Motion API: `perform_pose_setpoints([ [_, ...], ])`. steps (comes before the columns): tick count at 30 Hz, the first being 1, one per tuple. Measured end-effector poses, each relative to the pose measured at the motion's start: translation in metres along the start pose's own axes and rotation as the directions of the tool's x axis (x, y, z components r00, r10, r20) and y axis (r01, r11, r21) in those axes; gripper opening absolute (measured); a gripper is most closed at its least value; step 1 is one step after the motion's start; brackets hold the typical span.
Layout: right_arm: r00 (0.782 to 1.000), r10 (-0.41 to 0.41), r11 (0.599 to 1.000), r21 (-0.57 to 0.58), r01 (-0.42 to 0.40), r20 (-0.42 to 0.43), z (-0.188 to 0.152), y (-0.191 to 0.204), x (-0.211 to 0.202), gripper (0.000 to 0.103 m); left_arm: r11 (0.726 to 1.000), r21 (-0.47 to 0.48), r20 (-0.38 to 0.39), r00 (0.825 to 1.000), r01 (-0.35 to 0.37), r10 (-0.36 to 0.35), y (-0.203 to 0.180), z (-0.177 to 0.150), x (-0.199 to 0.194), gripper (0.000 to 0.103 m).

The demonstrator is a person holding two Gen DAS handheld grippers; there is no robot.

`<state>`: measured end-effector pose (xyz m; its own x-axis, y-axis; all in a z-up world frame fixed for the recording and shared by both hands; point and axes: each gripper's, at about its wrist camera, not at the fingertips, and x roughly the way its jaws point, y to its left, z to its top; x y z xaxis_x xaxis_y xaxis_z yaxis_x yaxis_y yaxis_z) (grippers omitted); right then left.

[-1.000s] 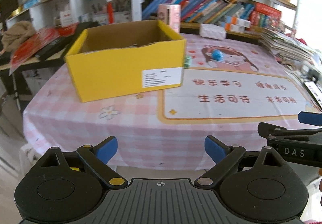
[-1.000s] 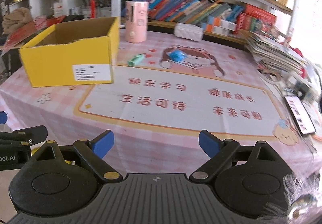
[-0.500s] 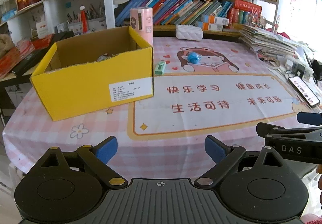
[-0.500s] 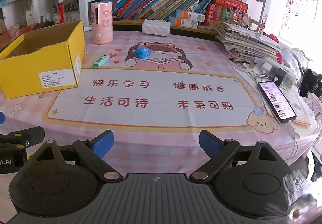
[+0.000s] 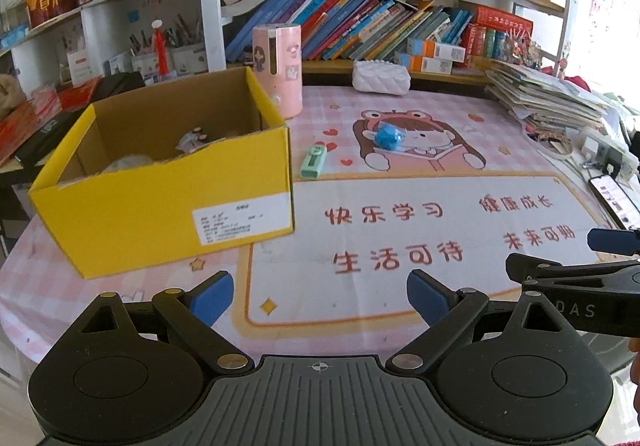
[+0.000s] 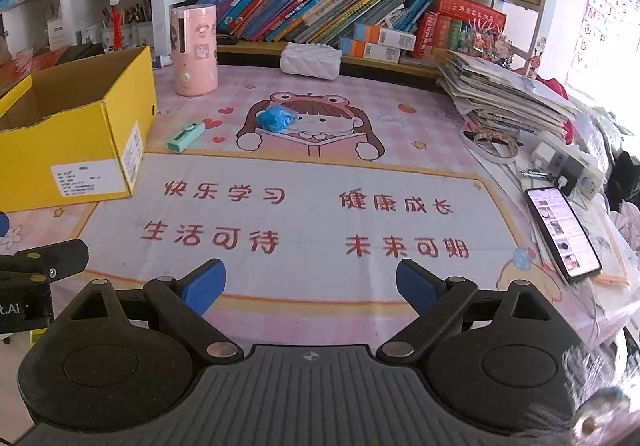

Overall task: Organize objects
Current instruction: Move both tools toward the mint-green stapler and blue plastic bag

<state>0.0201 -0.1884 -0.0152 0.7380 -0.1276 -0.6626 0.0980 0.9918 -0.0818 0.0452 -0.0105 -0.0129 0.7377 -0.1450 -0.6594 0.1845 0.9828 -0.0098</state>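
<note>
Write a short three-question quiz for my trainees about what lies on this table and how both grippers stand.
1. True or false: the left gripper holds the green eraser.
2. Multiple choice: the blue ball lies A) inside the yellow box, B) on the cartoon girl printed on the tablecloth, C) on the phone.
3. Fill in: the pink cylinder stands just behind the far corner of the ____.

Key
1. False: its fingers are spread and empty; the right gripper is too.
2. B
3. yellow box
</note>
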Motion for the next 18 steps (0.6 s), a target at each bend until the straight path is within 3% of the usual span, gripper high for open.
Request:
perform_pose_setpoints([
  [18,0.995,0.098,0.993,-0.060,-0.097,0.011,0.059,-0.047,0.064,0.091,0.997,-0.042,0.007,0.998,-0.064,0.064,-0.047,0.050,0.053,0.095],
])
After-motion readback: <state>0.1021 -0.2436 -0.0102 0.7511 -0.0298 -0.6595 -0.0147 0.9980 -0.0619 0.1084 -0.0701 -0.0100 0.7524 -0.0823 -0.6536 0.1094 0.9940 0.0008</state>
